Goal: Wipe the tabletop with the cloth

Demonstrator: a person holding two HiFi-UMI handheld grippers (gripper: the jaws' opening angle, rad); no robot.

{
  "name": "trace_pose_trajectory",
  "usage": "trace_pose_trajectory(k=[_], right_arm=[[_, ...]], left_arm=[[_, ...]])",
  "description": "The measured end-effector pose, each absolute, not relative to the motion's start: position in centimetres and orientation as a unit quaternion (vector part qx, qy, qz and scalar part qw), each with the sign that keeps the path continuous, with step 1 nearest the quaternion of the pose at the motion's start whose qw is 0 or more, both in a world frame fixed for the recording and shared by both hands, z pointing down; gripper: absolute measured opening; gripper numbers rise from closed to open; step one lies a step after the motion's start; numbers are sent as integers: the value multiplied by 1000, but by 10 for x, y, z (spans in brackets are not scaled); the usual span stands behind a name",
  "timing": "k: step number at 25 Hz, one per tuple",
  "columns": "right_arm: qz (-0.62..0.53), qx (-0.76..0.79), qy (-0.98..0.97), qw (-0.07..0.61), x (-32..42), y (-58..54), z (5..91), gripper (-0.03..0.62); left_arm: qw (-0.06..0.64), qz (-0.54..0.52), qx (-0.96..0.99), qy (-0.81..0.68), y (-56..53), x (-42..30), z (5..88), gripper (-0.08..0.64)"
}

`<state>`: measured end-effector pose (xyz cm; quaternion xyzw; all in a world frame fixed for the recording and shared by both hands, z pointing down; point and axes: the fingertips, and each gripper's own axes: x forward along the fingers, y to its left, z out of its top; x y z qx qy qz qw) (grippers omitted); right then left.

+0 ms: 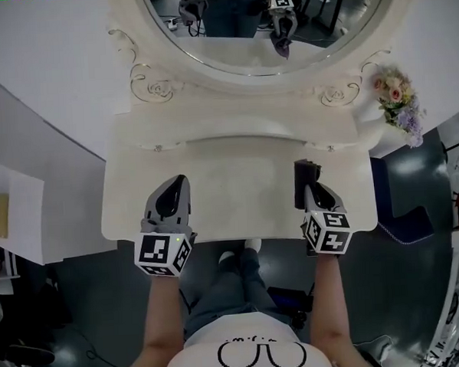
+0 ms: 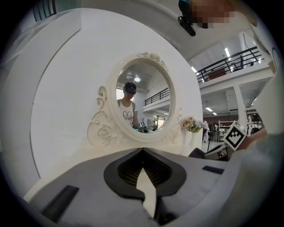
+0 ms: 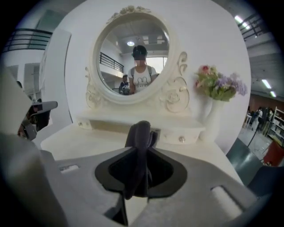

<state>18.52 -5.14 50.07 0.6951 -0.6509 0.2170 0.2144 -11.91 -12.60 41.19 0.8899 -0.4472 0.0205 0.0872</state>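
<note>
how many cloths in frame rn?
1. The dark cloth is clamped in the right gripper, over the tabletop's right side. The one in the mirror is its reflection. The left gripper holds nothing.

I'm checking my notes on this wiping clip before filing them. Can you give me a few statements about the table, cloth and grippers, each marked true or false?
1. The right gripper is shut on a dark cloth. True.
2. The left gripper holds a second cloth. False: its jaws are together with nothing between them.
3. The flowers stand at the left end of the table. False: they stand at its right back corner.
4. An oval mirror stands at the back of the table. True.
</note>
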Motion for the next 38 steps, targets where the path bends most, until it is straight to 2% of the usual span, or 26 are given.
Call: trace_pose_trajectory(k=[6,10,12,13,14,15,16,17,19,23,26,27,30,33,38], right_arm=[[282,688,-609,275,215,-30,581,78],[300,683,-613,259,222,-27,598,84],[304,676,-614,272,223,-27,598,99],[304,674,-613,279,224,-27,596,121],[305,673,-612,281,225,-28,592,185],[304,676,-612,276,226,-28,586,308],[298,682,-613,265,227,-30,577,384],[287,691,-615,252,228,-33,566,423],[259,704,-621,229,227,-36,542,484],[234,695,-647,209,211,-37,507,492],[204,696,-662,188,199,-36,474,477],[195,704,-659,176,198,-33,461,395],[169,737,-643,120,200,-23,422,1],[140,739,-654,87,191,-18,391,-2],[61,726,-680,85,167,-19,343,-2]], left_arm=[[109,46,890,-439,-124,-112,447,-3],[114,53,892,-434,-124,-104,456,-3],[115,53,893,-432,-125,-101,456,-2],[115,52,893,-432,-125,-99,455,-3],[114,51,894,-430,-125,-98,454,-3],[112,49,895,-429,-125,-96,451,-2],[110,47,896,-428,-126,-95,449,-3],[108,44,896,-428,-127,-95,446,-3],[105,38,896,-430,-128,-96,439,-3],[95,24,899,-426,-126,-93,423,-2],[81,10,904,-420,-124,-91,404,-2],[76,6,905,-419,-122,-91,398,-3],[64,-5,906,-419,-116,-99,383,-3],[53,-13,904,-424,-110,-110,371,-3],[43,-33,897,-439,-103,-125,354,-3]])
